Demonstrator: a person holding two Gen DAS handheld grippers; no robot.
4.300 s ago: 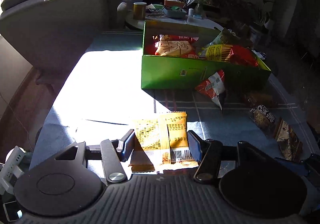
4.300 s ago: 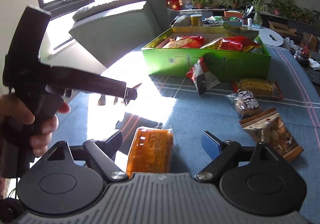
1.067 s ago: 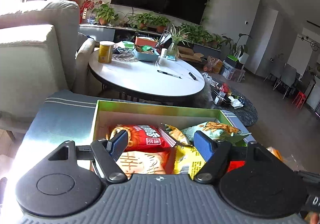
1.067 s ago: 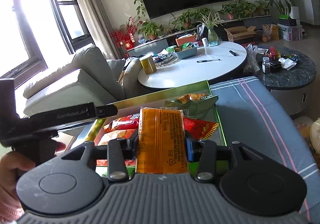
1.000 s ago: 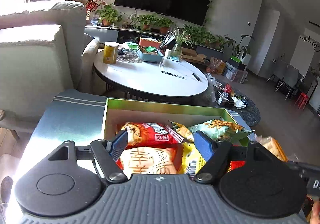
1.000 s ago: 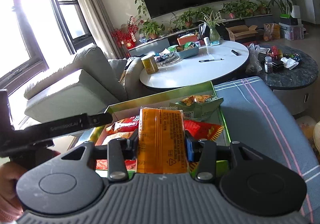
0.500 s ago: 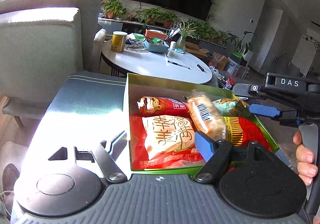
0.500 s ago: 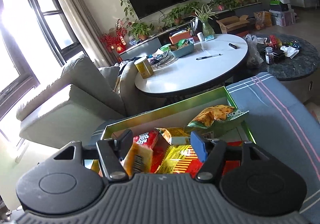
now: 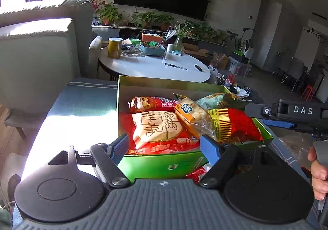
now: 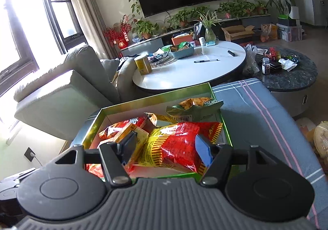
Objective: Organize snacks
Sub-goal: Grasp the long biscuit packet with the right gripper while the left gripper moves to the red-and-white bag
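Note:
A green box on the blue tablecloth holds several snack packs. An orange pack lies on top of a red and white pack, beside a red and yellow pack. My left gripper is open and empty above the box's near wall. In the right wrist view my right gripper is open and empty over the same box, above the red and yellow pack and the orange pack. The right gripper's body also shows at the right of the left wrist view.
A grey armchair stands left of the table. A round white table with a yellow can, a pen and a blue tray lies behind the box. A dark round table is at the far right. More snacks lie by the box's near wall.
My right gripper let go of the orange pack, which now lies in the box. Both grippers have drawn back toward the box's near side, open and empty.

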